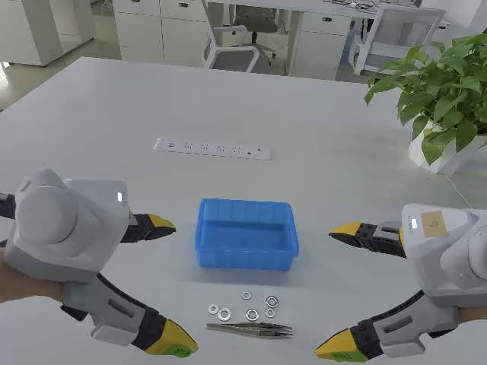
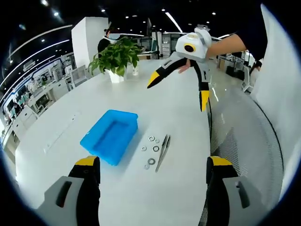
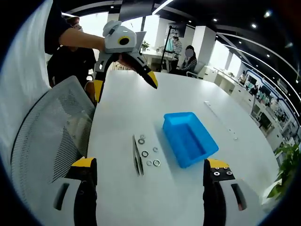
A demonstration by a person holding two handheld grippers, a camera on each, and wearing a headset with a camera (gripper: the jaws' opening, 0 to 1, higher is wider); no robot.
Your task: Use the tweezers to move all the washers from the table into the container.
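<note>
Centrally, loose washers (image 1: 252, 314) and tweezers (image 1: 249, 328) lie on the tabletop (image 1: 114, 106) just before the blue container (image 1: 245, 258), flanked by left gripper (image 1: 173, 287) and right gripper (image 1: 333, 291), fingers spread wide, empty.

Washers (image 1: 245, 306) between container (image 1: 246, 234) and tweezers (image 1: 249, 328).

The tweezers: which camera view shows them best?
The head view. There the tweezers lie whole and sharp, seen from above, near the washers. In the left gripper view the tweezers and in the right gripper view the tweezers are smaller, a thin slanted bar beside the washers.
</note>
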